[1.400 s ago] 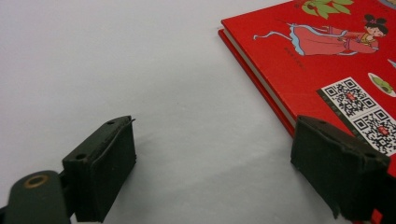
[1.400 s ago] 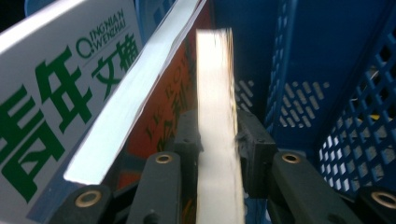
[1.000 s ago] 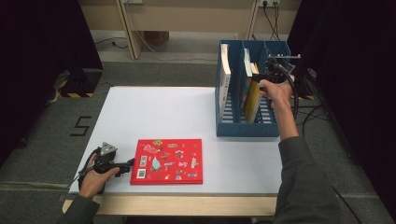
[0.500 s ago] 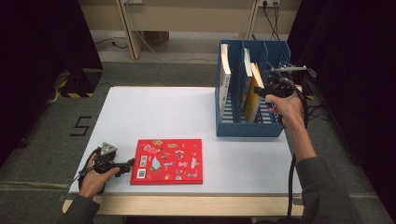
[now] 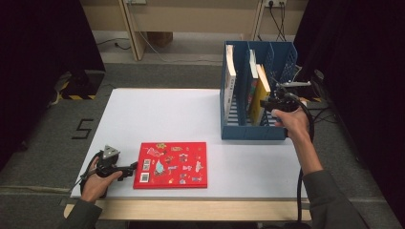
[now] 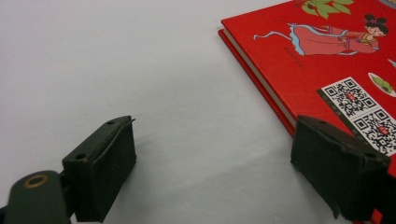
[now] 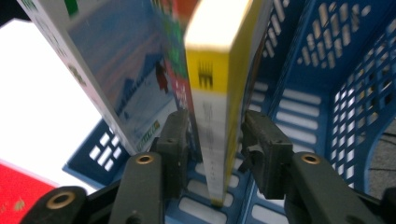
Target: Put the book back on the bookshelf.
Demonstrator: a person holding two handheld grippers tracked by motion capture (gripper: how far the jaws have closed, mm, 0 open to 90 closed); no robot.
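Observation:
A blue slotted book rack (image 5: 253,132) stands at the table's right. In its middle slot a yellow book (image 5: 261,90) stands upright, leaning on a colourful one. My right gripper (image 5: 267,104) reaches in from the rack's right side. Its jaws have just been closing, and in the right gripper view its pads (image 7: 175,140) press both faces of the yellow book (image 7: 215,60); that gripper (image 7: 215,140) is shut on it. A red picture book (image 5: 170,164) lies flat near the front edge. My left gripper (image 5: 131,168) rests open on the table at the red book's (image 6: 336,56) left edge, holding nothing (image 6: 215,154).
A white-edged book (image 5: 230,78) stands in the rack's left slot. The rack's right slot (image 7: 327,93) holds nothing visible. Bare white table (image 5: 162,114) spreads between the red book and the rack. Cables trail on the floor to the right.
My right hand and gripper have moved lower and nearer to me at the rack's right side, staying with the yellow book. The left hand and red book have not moved.

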